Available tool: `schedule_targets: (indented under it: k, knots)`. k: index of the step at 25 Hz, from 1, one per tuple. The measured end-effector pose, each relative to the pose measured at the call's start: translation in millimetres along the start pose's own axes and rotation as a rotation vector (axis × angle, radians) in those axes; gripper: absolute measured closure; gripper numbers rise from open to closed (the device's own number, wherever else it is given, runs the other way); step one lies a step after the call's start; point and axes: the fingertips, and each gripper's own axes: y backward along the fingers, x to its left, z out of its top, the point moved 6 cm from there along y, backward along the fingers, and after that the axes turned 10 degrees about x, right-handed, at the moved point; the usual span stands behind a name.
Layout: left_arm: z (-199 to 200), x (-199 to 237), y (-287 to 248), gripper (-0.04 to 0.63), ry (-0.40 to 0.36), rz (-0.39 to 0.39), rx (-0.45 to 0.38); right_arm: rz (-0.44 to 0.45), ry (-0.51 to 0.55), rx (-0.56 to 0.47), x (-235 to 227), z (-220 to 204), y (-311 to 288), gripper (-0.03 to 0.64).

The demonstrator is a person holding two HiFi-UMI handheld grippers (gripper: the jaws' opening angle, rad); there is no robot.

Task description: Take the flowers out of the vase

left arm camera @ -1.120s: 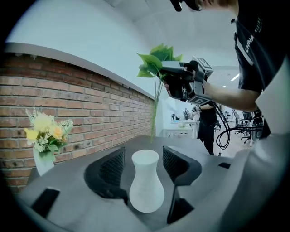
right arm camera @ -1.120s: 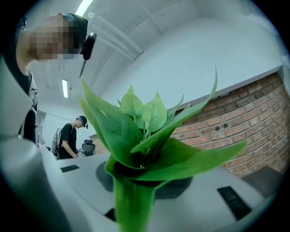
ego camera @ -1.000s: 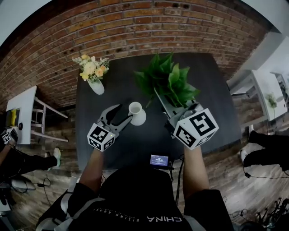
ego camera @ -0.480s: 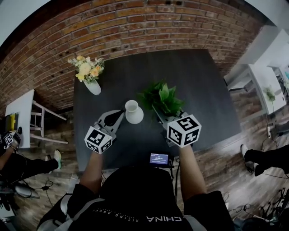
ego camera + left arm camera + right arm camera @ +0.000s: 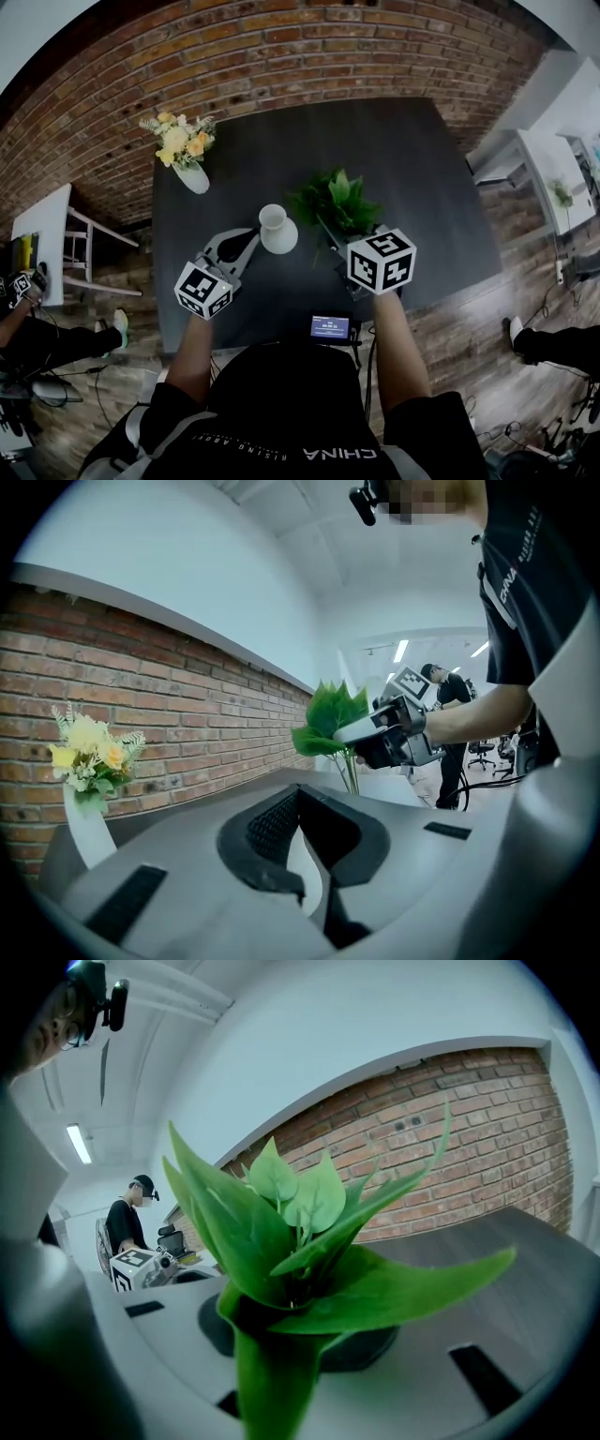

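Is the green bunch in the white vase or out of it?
Out. The right gripper is shut on the green bunch, beside the white vase; its mouth looks empty.

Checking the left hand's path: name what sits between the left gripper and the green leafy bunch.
A white round vase stands there, shown in the head view.

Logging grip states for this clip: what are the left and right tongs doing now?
Left tongs: closed, holding nothing, tips beside the white vase.
Right tongs: closed on the green leafy bunch.
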Motion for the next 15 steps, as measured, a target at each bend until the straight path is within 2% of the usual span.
schedule_targets:
  k: [6, 15]
  knots:
    - [-4.8, -14.7, -3.4, 0.592, 0.005, -0.038, 0.016, -0.030, -0.083, 0.090, -26.2, -19.0, -20.8, 0.512]
    - [-21.6, -43.0, -22.7, 0.592, 0.032, -0.101, 0.072, -0.034, -0.150, 0.304, -56.4, -52.0, -66.6, 0.512]
